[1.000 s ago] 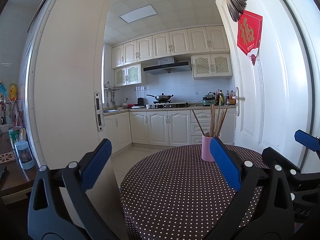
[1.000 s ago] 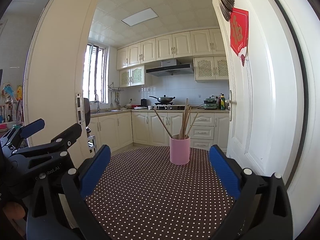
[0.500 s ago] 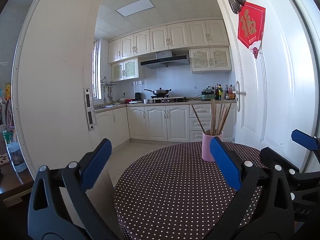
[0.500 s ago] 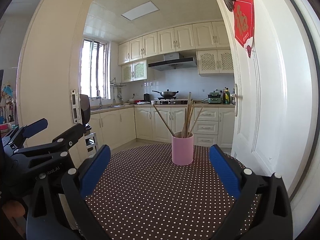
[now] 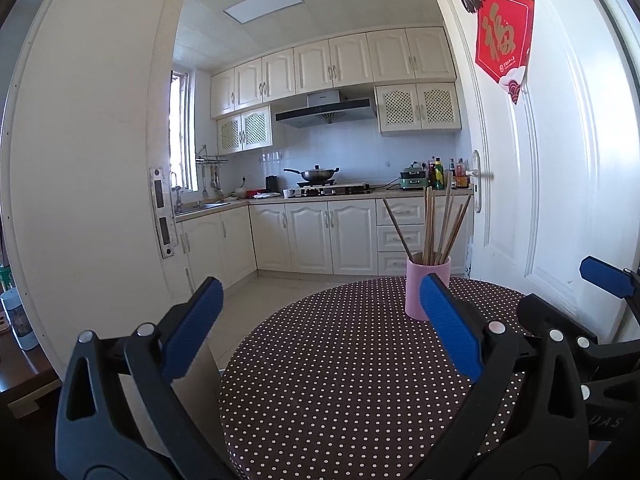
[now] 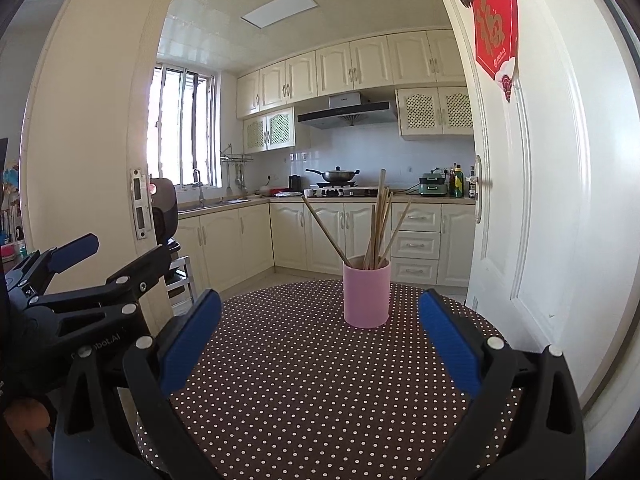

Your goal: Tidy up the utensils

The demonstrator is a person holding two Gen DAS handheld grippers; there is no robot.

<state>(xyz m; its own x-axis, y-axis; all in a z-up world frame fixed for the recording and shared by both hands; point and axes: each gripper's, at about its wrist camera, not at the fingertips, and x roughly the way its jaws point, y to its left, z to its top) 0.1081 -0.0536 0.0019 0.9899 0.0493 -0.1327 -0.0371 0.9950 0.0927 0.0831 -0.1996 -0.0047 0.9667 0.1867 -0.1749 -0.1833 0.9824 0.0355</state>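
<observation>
Both grippers, left (image 5: 320, 320) and right (image 6: 320, 326), spread wide, empty; pink cup (image 6: 366, 293) of chopsticks (image 6: 378, 226) near table (image 6: 304, 380) far edge, could tip if bumped.

Black clamp frames, blue-padded jaws

Matt brown cloth with white dots covers the table (image 6: 304, 380); at its 12 o'clock edge a smooth, matt pink cup (image 6: 366, 295) holds pale wooden chopsticks (image 6: 378, 228) — gripper pads (image 6: 188, 344) look textured blue rubber on matt black plastic.
</observation>
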